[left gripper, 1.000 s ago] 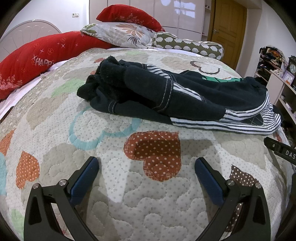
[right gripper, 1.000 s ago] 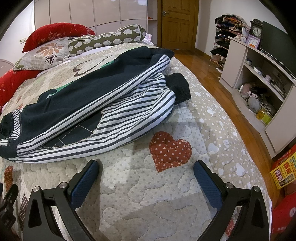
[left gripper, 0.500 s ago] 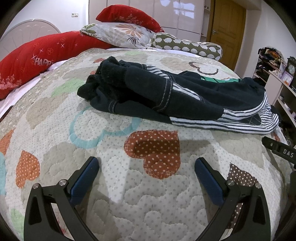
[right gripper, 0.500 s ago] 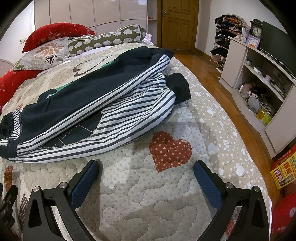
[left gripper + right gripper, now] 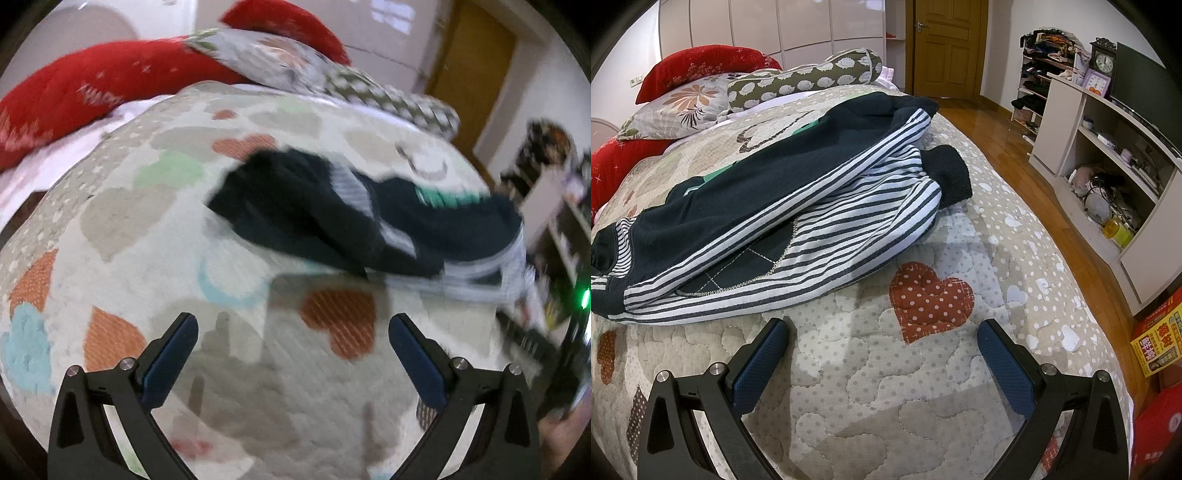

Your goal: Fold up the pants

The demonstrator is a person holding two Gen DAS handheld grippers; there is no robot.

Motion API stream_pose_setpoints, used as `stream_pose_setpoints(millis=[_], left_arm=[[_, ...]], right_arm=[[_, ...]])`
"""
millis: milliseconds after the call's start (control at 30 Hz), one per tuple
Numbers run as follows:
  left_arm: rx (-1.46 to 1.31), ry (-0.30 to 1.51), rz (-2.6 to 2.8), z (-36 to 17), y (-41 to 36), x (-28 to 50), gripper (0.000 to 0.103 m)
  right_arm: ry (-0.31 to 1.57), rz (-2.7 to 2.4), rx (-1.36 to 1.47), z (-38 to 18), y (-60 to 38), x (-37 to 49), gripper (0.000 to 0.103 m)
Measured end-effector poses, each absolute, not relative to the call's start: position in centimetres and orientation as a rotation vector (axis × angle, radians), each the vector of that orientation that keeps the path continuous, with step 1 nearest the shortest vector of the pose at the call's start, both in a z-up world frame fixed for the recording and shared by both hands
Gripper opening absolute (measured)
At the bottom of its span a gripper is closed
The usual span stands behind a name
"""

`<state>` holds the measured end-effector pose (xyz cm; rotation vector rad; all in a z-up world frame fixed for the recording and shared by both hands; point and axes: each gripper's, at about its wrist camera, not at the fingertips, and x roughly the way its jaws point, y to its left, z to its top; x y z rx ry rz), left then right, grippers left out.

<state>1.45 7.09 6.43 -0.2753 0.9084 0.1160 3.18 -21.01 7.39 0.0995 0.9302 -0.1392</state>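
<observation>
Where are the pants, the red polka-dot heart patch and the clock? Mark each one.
pants [image 5: 798,192], right wrist view, on the dark navy panel.
red polka-dot heart patch [image 5: 929,299], right wrist view, its middle.
clock [image 5: 1103,62], right wrist view, its dial.

Pants [image 5: 768,206]: dark navy w/ white-and-navy striped panels, lying crumpled on the quilted bed [image 5: 871,387], not folded flat. In right wrist view they run diag. from near left to far right; one leg lies over the other, striped side band along its edge. Dark ribbed cuff [image 5: 951,177] sticks out at right end. Dark patch w/ zigzag stitching & crossed seam lines sits on the near striped leg. Bit of green shows on far side. Left wrist view is blurred: pants [image 5: 332,214] a dark bunched heap at left end, stripes trailing right.
</observation>
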Motion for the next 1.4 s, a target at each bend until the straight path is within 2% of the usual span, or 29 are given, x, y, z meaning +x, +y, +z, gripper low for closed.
stream_pose_setpoints(millis=[267,500,567,600,633,700,933,1233,1267,1300,1333,1367,1400], left_arm=[[-0.516,0.975,0.046,6.0,9.6,6.7,0.103],[-0.476,1.066,0.093,3.4,8.9,12.3,0.103],[-0.482,1.069,0.116,3.0,9.1,12.5,0.091],[-0.448,1.061,0.150,3.3,9.0,12.3,0.064],[-0.429,1.060,0.143,3.5,8.9,12.1,0.043],[-0.433,1.059,0.076,4.2,9.2,11.7,0.030],[-0.527,0.999,0.056,6.2,13.1,9.7,0.025],[-0.596,1.026,0.115,4.2,17.1,9.0,0.025],[-0.600,1.019,0.114,4.4,17.1,8.9,0.025],[-0.604,1.006,0.114,4.9,17.1,8.5,0.025],[-0.603,1.000,0.117,5.2,17.1,8.2,0.025],[-0.601,0.991,0.118,5.7,17.1,7.7,0.025],[-0.600,0.975,0.112,6.4,17.1,7.0,0.025]], right_arm=[[0.978,-0.111,0.115,7.4,-21.4,3.5,0.103],[0.938,-0.091,0.144,7.3,-21.7,3.0,0.103],[0.925,-0.078,0.167,7.4,-22.2,2.7,0.103],[0.916,-0.064,0.190,7.5,-22.5,2.5,0.103],[0.907,-0.044,0.220,7.6,-23.0,2.3,0.103],[0.923,0.028,0.290,8.1,-24.2,2.5,0.103],[0.953,0.208,0.645,9.0,-27.7,4.9,0.101],[0.926,0.146,0.740,8.5,-26.6,11.4,0.100],[0.938,0.133,0.699,8.6,-25.9,12.0,0.082],[0.953,0.139,0.666,8.9,-25.2,12.2,0.060],[0.985,0.176,0.661,9.0,-24.7,12.4,0.021],[1.003,0.206,0.675,8.8,-24.7,12.0,0.016],[0.996,0.211,0.674,9.3,-24.6,11.4,0.016]])
